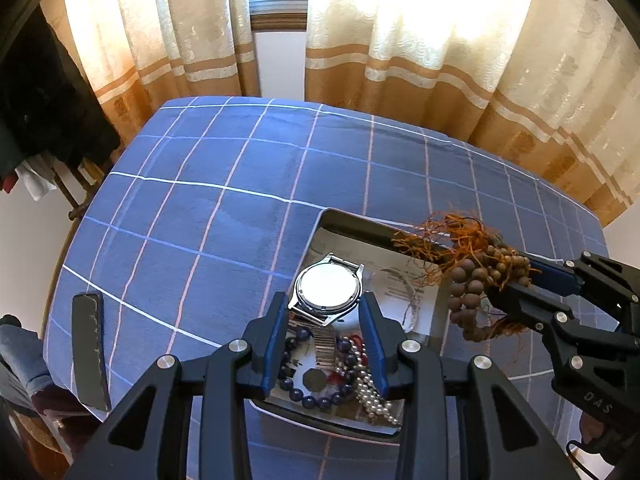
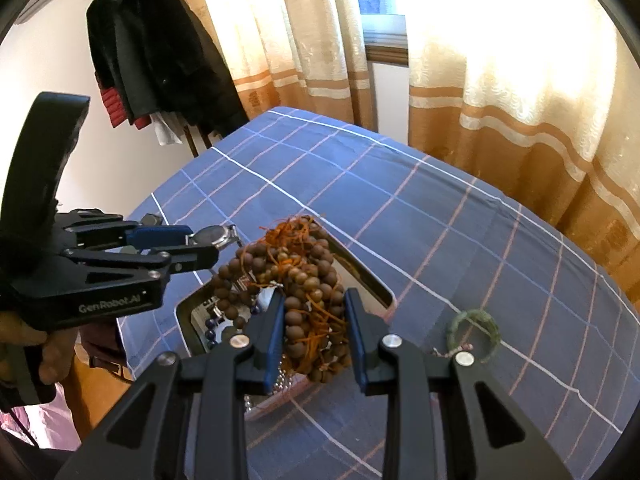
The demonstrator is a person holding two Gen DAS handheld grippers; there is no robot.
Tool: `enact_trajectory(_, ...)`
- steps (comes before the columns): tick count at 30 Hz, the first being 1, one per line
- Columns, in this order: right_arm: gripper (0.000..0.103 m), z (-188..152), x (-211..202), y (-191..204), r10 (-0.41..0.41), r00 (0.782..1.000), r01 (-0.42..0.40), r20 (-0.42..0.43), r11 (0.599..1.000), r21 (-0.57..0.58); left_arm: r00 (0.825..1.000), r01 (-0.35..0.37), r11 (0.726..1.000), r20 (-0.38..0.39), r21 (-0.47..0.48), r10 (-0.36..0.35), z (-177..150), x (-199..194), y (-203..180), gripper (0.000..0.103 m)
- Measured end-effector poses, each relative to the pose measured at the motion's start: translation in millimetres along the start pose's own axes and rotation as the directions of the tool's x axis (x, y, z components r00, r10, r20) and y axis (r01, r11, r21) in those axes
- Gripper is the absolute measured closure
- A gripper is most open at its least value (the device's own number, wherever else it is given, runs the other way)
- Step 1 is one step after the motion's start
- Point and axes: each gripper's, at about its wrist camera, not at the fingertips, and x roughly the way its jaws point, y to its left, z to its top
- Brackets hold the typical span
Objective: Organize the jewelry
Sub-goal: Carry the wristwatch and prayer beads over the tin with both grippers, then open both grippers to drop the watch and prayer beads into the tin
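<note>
While both grippers work over the metal tray (image 1: 348, 216), each view reads as follows.

Left wrist view
- Left gripper (image 1: 326, 308): clamped on the wristwatch (image 1: 329, 290), blue pads against either side of its case, probably so the face stays level.
- Wristwatch: round pale dial, steel band trailing down into the tray; it sits above the tray's near half.
- Tray contents: dark blue bead bracelet (image 1: 308, 396), pearl strand (image 1: 374, 396), a coin-like piece and red beads, heaped under the watch.
- Right gripper (image 1: 516, 280): over the tray's right rim, gripping a bundle.
- Black bar (image 1: 90, 350): on the checked cloth, well left of the tray.

Right wrist view
- Right gripper (image 2: 314, 308): closed on the wooden bead strand (image 2: 288, 276), bunched between the pads, apparently to carry the loose loops in one go.
- Wooden bead strand: brown round beads tangled with orange cord; hanging over the tray.
- Green bangle (image 2: 474, 334): flat on the cloth, right of the tray.
</note>
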Motion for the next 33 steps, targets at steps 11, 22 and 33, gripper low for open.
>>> enact_trajectory(11,0.072,11,19,3,0.009,1.000,-0.009,-0.014,1.000,0.002,1.000,-0.012,1.000,-0.018,-0.014,0.012,8,15,12,0.066)
enact_trajectory(22,0.072,11,33,-2,-0.002,0.999,0.002,-0.040,1.000,0.013,0.999,-0.012,1.000,-0.039,-0.006,0.012,10,26,9,0.066)
enact_trajectory(33,0.072,6,56,-6,-0.009,0.997,0.011,-0.082,1.000,0.028,0.997,-0.010,1.000,-0.082,0.025,0.012,5,49,3,0.066)
